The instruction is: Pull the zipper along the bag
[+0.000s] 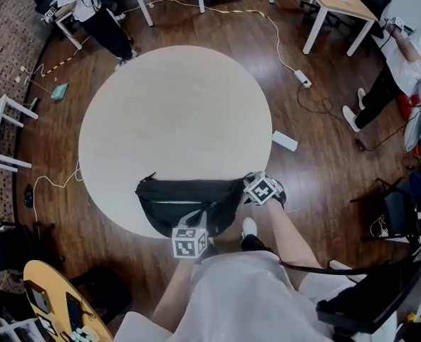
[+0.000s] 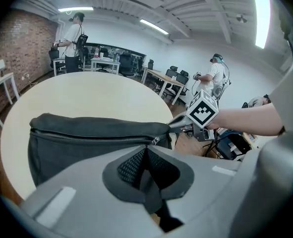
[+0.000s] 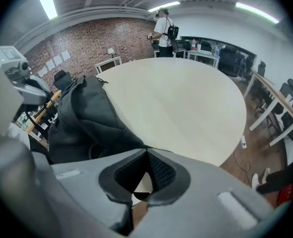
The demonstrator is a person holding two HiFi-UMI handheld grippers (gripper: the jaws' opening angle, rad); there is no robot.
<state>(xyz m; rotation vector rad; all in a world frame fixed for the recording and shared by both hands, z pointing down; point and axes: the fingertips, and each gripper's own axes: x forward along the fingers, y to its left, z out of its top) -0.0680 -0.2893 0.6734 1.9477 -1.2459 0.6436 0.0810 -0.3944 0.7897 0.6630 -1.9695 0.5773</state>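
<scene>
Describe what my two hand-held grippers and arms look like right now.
Both the left hand-held gripper and right hand-held gripper have smooth grey bodies with black mesh-textured pads at the jaws. Each carries a white cube printed with black square markers. The forearms are bare; the person wears a light top.

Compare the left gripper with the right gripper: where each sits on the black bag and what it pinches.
The left gripper is at the near side of the black bag, mid-length; the right gripper is at its right end. The left gripper pinches a dark tab, probably the zipper pull; the right gripper pinches the bag's end fabric. Both are shut, at the near edge of the round table.
</scene>
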